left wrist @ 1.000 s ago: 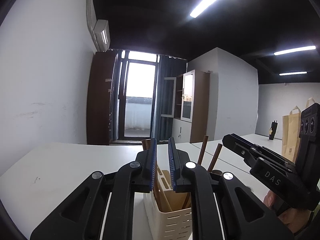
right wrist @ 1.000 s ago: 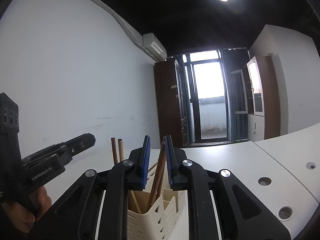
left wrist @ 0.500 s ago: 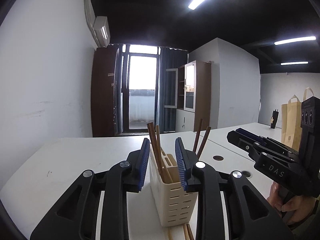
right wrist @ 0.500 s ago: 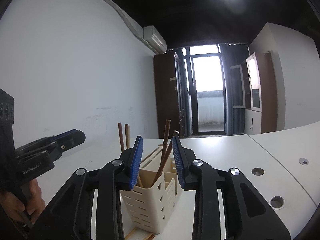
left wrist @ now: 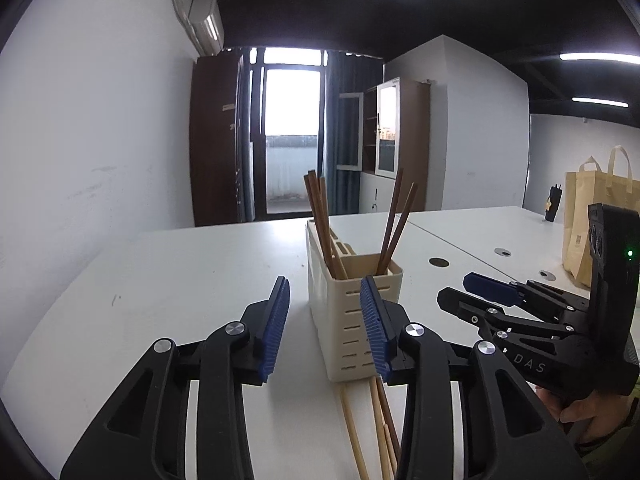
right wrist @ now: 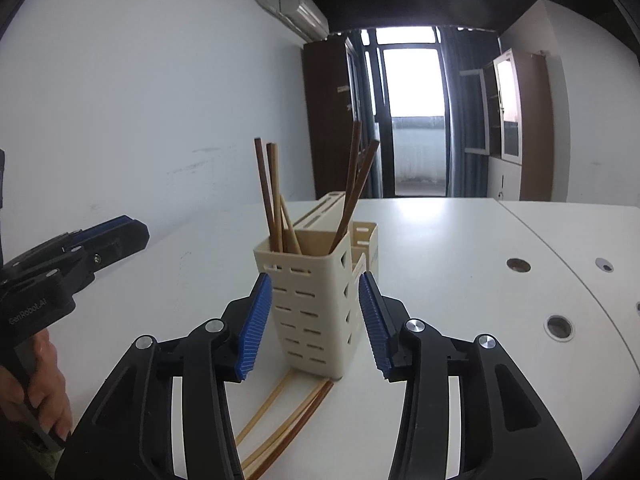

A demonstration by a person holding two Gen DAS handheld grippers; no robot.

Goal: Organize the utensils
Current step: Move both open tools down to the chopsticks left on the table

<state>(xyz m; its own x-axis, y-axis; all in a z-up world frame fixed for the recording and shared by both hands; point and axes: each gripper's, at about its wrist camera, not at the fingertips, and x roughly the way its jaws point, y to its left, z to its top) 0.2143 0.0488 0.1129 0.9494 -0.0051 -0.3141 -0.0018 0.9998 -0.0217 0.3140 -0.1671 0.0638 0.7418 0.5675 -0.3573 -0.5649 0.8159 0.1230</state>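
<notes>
A cream slotted utensil holder [left wrist: 352, 312] [right wrist: 316, 304] stands on the white table [left wrist: 180, 280] with several brown chopsticks [left wrist: 320, 224] [right wrist: 272, 196] upright in it. More chopsticks [left wrist: 380, 432] [right wrist: 288, 420] lie flat on the table just in front of it. My left gripper [left wrist: 324, 328] hovers before the holder, its jaws opening with nothing gripped. My right gripper [right wrist: 316, 320] is likewise in front of the holder, jaws opening, pads clear of its walls. Each gripper shows in the other's view, the right gripper [left wrist: 520, 320] at the right and the left gripper [right wrist: 72, 264] at the left.
A brown paper bag [left wrist: 596, 232] stands on the table at the far right. Round cable holes [right wrist: 558, 326] dot the tabletop. A white wall runs along the left; a door and cabinets stand behind the table.
Both grippers have opened from nearly shut and tipped downward, drawing back from the holder's top, so the loose chopsticks on the table have come into view.
</notes>
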